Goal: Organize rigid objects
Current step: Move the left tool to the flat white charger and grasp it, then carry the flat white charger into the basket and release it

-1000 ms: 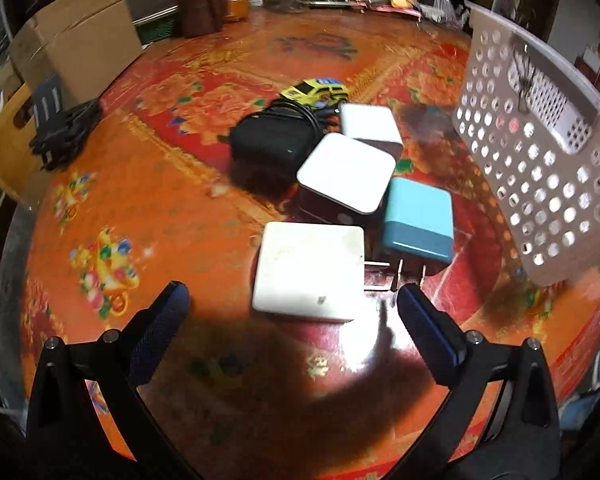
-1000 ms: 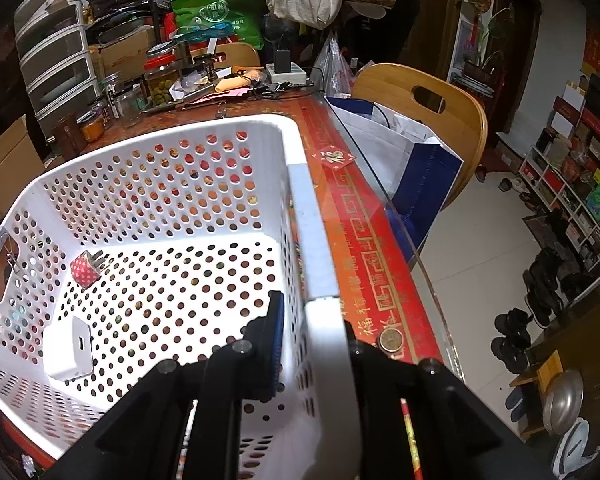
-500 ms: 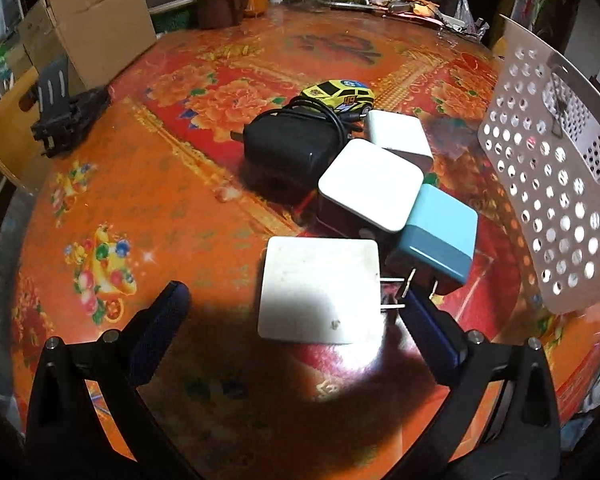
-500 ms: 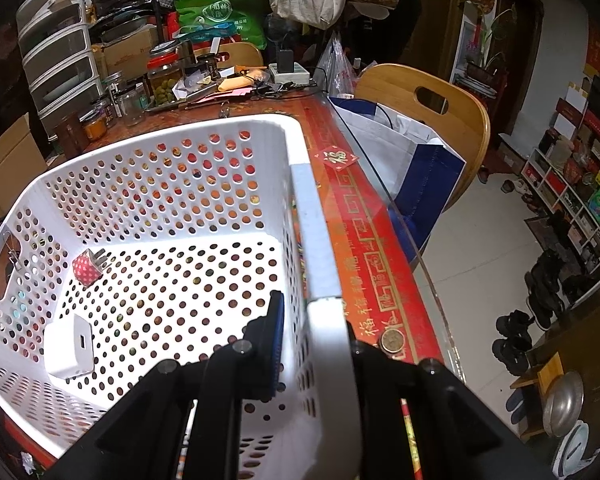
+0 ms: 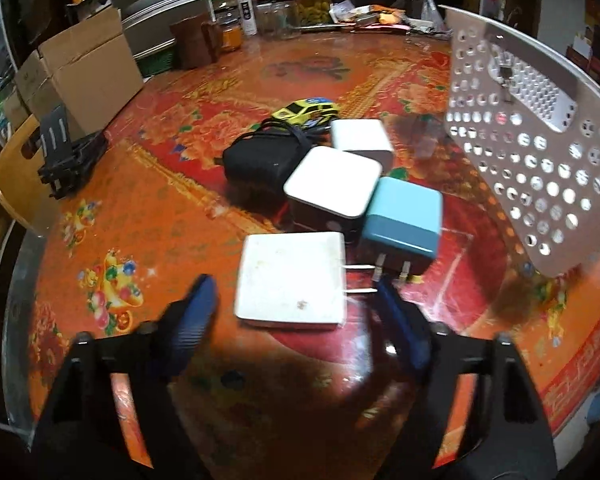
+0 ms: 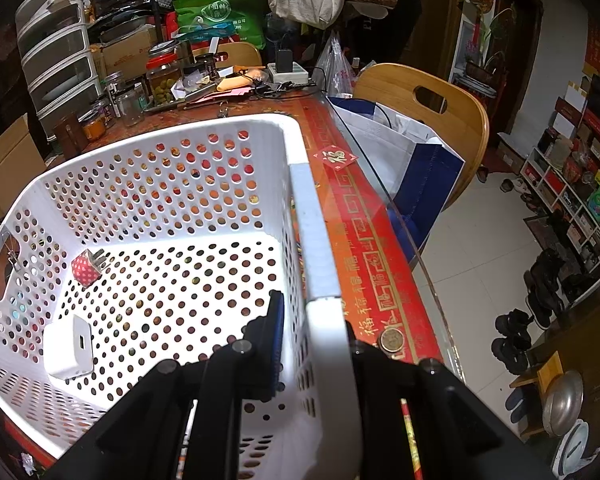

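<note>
In the left wrist view my left gripper (image 5: 296, 300) is open, with its fingers on either side of a flat white charger (image 5: 292, 278) on the table. Behind it lie a blue charger (image 5: 402, 222), two more white chargers (image 5: 334, 182) (image 5: 362, 140), a black adapter (image 5: 260, 158) and a yellow toy car (image 5: 306, 111). My right gripper (image 6: 312, 336) is shut on the rim of the white perforated basket (image 6: 312, 216), which holds a white charger (image 6: 68, 346) and a red dotted plug (image 6: 86, 268). The basket wall also shows in the left wrist view (image 5: 532, 152).
A cardboard box (image 5: 84, 76) and a black stand (image 5: 66, 152) sit at the table's left. Jars and clutter (image 5: 300, 12) line the far edge. The table's right edge (image 6: 400, 220) borders a wooden chair (image 6: 432, 120) with a bag.
My left gripper has moved forward and its fingers have drawn closer together around the flat white charger. The right gripper and the basket have stayed still.
</note>
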Demonstrator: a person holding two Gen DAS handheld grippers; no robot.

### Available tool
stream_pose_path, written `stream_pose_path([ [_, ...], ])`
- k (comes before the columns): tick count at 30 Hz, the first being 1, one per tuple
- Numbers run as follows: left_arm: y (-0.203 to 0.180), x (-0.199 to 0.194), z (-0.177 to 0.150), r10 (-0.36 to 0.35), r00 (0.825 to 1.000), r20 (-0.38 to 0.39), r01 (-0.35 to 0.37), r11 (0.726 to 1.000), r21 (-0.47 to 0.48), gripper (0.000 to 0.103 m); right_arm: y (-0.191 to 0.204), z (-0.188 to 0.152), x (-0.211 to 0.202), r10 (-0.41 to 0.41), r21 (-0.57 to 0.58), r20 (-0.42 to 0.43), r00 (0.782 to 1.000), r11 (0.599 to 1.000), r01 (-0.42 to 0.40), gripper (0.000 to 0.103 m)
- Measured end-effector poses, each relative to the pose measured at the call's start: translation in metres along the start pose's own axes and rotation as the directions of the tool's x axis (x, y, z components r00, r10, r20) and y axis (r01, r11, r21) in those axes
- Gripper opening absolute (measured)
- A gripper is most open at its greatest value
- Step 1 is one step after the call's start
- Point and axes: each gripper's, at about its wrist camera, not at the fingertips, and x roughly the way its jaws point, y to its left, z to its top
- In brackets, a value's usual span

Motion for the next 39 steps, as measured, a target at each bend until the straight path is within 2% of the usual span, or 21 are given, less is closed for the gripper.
stream_pose_path([
  [1, -0.001, -0.001, -0.001, -0.009, 1.000, 0.005, 0.009, 1.000, 0.004, 0.063, 0.000, 0.000, 0.000, 0.000, 0.000, 0.000, 1.000, 1.000, 0.000, 0.013],
  [7, -0.003, -0.008, -0.009, 0.011, 0.999, 0.037, -0.012, 1.000, 0.015, 0.063, 0.000, 0.000, 0.000, -0.001, 0.000, 0.000, 1.000, 1.000, 0.001, 0.013],
  [18, 0.025, -0.037, -0.019, 0.091, 0.992, 0.089, -0.085, 0.994, -0.071, 0.063, 0.000, 0.000, 0.000, 0.001, 0.000, 0.001, 1.000, 1.000, -0.001, 0.013],
  [20, 0.026, -0.047, -0.014, 0.134, 0.985, 0.113, -0.125, 0.989, -0.081, 0.063, 0.000, 0.000, 0.000, 0.003, 0.000, 0.000, 1.000, 1.000, -0.003, 0.013],
  [22, 0.023, -0.059, -0.004, 0.202, 0.969, 0.143, -0.192, 0.978, -0.082, 0.063, 0.000, 0.000, 0.000, 0.000, 0.000, 0.000, 1.000, 1.000, 0.000, 0.013],
  [27, 0.015, -0.082, 0.025, 0.261, 0.945, 0.195, -0.250, 0.965, -0.082, 0.063, 0.001, 0.001, 0.000, 0.007, -0.001, 0.003, 1.000, 1.000, -0.007, 0.013],
  [31, 0.002, -0.095, 0.045, 0.255, 0.941, 0.223, -0.245, 0.967, -0.071, 0.063, 0.001, 0.001, 0.000, 0.018, -0.002, 0.005, 1.000, 1.000, -0.018, 0.013],
  [39, -0.049, -0.115, 0.078, 0.204, 0.937, 0.284, -0.211, 0.977, -0.006, 0.063, 0.001, 0.001, 0.000, 0.034, -0.009, 0.006, 0.999, 0.999, -0.034, 0.013],
])
